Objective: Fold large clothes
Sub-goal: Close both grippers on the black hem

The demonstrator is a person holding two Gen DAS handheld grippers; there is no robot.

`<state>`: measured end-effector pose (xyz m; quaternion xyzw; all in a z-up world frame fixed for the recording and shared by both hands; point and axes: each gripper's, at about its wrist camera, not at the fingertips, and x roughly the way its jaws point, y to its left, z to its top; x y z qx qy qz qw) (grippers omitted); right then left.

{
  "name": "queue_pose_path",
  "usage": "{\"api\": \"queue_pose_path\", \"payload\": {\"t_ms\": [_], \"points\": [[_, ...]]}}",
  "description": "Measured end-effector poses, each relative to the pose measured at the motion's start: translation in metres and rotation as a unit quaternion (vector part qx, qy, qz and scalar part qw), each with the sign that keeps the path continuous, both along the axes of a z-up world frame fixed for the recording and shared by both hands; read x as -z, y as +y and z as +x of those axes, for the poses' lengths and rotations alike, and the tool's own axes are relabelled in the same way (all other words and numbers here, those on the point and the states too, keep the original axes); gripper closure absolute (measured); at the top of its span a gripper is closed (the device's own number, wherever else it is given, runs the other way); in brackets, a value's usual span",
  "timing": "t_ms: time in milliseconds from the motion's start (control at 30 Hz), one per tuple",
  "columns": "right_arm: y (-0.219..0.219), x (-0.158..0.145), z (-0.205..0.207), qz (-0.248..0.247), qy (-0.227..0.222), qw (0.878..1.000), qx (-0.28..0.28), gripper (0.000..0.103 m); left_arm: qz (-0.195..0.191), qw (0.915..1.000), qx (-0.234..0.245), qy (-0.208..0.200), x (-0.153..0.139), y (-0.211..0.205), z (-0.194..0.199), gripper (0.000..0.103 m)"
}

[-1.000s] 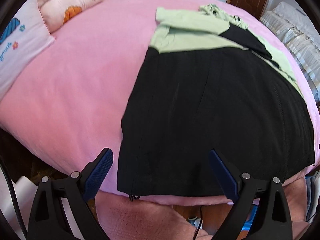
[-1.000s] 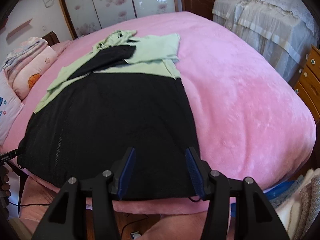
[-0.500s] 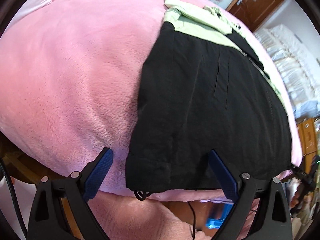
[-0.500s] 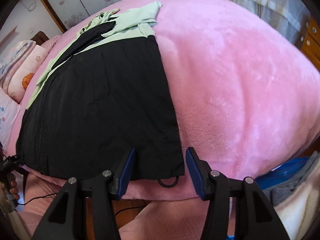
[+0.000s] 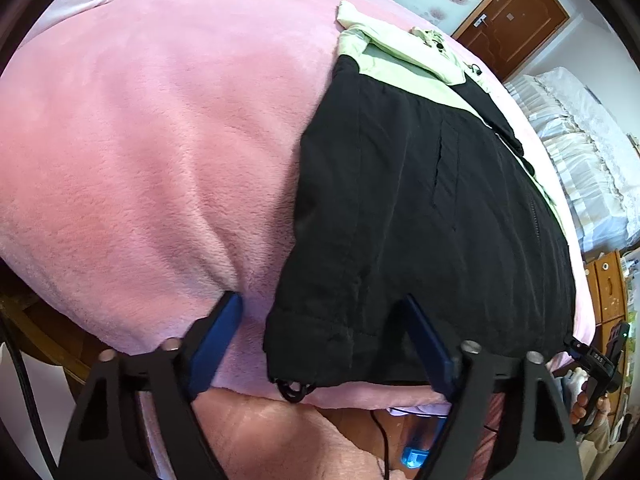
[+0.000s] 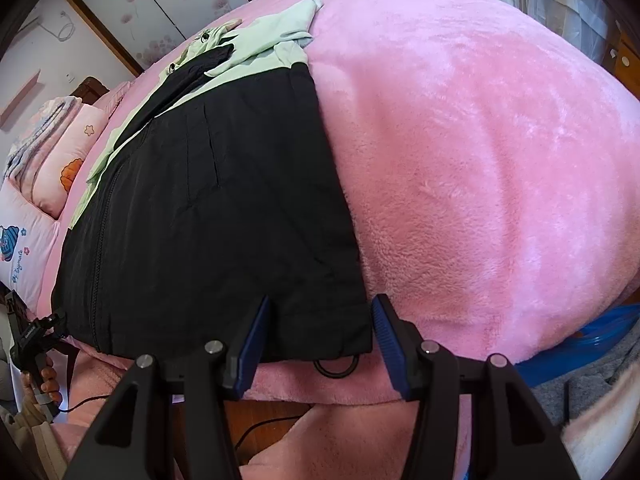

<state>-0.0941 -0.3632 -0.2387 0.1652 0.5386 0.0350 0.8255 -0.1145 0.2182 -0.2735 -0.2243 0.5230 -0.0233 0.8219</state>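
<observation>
My left tongs (image 5: 324, 340) sit at the bottom of their view, jaws closing, with the jacket's (image 5: 432, 216) near left hem corner between them; the pads don't look pressed on the cloth yet. My right tongs (image 6: 318, 334) are spread partway and hang low in their frame, straddling the opposite hem corner, where a cord loop (image 6: 336, 366) dangles, again without a pinch I can see. The black and pale green jacket lies flat on the pink bed cover (image 6: 480, 160), its long axis running away from both tongs toward the top of each picture, hood end farthest. Each hand is nearest its own corner, so I judge the fold goes forward along that axis.
</observation>
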Motion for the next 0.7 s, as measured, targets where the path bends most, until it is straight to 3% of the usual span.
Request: {"api": "queue_pose_path", "payload": {"t_ms": [100, 167, 267, 333, 500, 700], "points": [[0.005, 0.002, 0.001, 0.001, 0.000, 1.000, -0.013, 0.058, -0.020, 0.9998, -0.003, -0.002, 0.000, 0.006, -0.006, 0.057], [0.008, 0.001, 0.001, -0.001, -0.002, 1.000, -0.022, 0.063, -0.026, 0.9997, -0.003, 0.002, 0.001, 0.005, -0.007, 0.063], [0.013, -0.001, 0.001, 0.003, -0.007, 0.999, -0.036, 0.080, -0.020, 0.9997, 0.002, 0.012, 0.001, 0.001, -0.005, 0.073], [0.020, -0.005, 0.003, -0.020, -0.008, 0.999, -0.043, 0.082, -0.025, 0.9994, 0.002, 0.025, -0.001, -0.003, -0.001, 0.087], [0.036, -0.030, 0.002, -0.026, -0.041, 0.997, -0.057, 0.087, -0.044, 0.9970, -0.033, 0.056, -0.016, -0.013, 0.010, 0.090], [0.044, -0.078, 0.020, 0.024, -0.103, 0.993, -0.054, 0.090, -0.122, 0.9887, -0.084, 0.021, -0.060, -0.025, 0.031, 0.091]]}}
